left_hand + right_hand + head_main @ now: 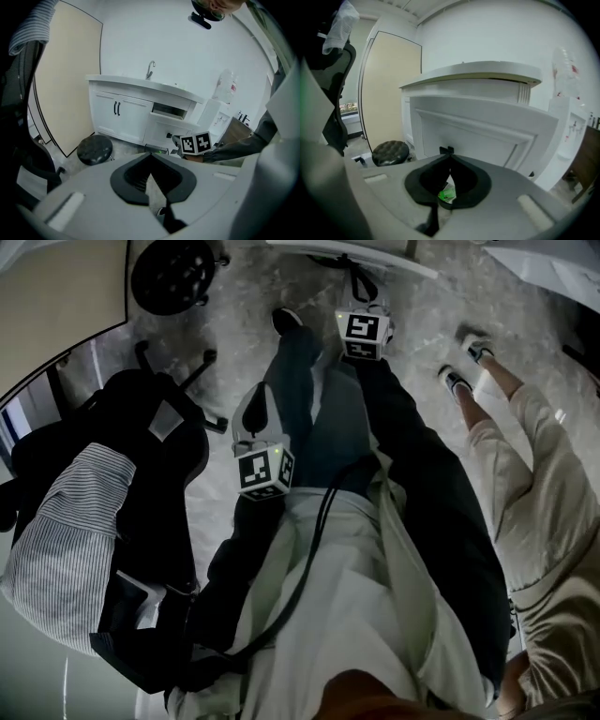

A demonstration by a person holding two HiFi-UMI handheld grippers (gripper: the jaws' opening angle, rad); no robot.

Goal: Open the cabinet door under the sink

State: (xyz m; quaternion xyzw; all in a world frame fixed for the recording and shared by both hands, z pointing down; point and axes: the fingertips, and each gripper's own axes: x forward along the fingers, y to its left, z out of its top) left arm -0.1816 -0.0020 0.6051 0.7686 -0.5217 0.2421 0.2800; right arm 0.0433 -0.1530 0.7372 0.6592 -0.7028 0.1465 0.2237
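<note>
- The left gripper (150,156) hangs well back from the cabinet (101,112). Its jaws are pressed together with nothing between them, so it takes no part in the opening as things stand.
- The cabinet stands against the white wall, under the bench (140,84) that carries the tap (149,70). A round dark stool (94,149) sits on the floor before its left end.
- The pair of doors (129,119) right below the tap, with black handles (116,108) at their meeting edge, lie flush and closed.
- To their right, a panel door (161,130) with a small dark knob (168,135) sits beneath a dark recess. I cannot tell whether this panel has begun to swing out.
- The right gripper (448,152) is close up against that panel, its jaws closed tight, tip to tip. A small dark piece shows just at the tips and may be the knob, but I cannot tell whether it is pinched.
- By my reading, the reach to the cabinet is done. No door is plainly open, so a sure hold and the whole pull outward are left.
</note>
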